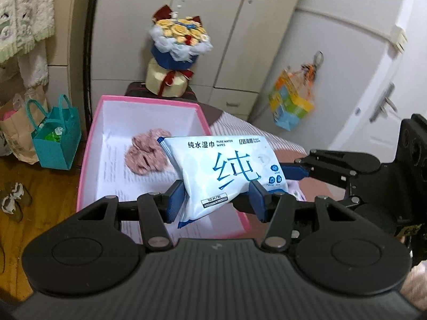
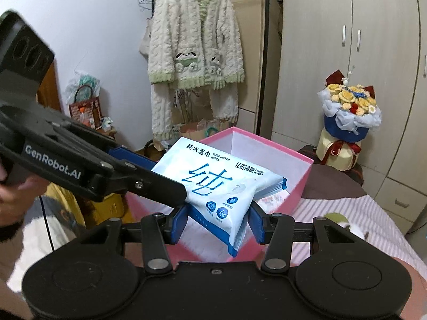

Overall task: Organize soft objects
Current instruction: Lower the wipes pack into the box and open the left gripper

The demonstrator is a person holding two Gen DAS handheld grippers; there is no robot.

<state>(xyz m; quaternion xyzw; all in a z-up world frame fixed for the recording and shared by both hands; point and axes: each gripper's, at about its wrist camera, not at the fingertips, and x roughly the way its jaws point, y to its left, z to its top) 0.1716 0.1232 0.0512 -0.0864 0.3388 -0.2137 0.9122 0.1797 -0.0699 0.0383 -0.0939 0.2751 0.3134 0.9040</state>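
Two grippers pinch one pack of wet wipes (image 1: 226, 170) between them, and we hold it in the air over the near corner of the pink box (image 1: 92, 138). Our left gripper (image 1: 216, 200) has its blue pads (image 1: 174, 201) pressed into the lower end of the pack, so the wrapper creases inward there. Our right gripper (image 2: 217, 220) clamps the side of the same pack, its pads squeezing the edge with the small round icons; in the left wrist view it reaches in from the right and one blue pad touches the pack's right edge. The pack tilts, its printed face up and toward us.

Inside the box, which is lined white, a crumpled pink cloth (image 1: 148, 152) lies on the bottom against the far right side, partly hidden behind the pack. The box rests on a bed with a striped cover (image 2: 355, 213). Beyond the box a flower bouquet (image 1: 177, 45) stands upright in front of the wardrobe (image 1: 226, 26). A teal bag (image 1: 57, 138) stands on the wooden floor left of the box. A fluffy cream cardigan (image 2: 192, 37) hangs on the wall.
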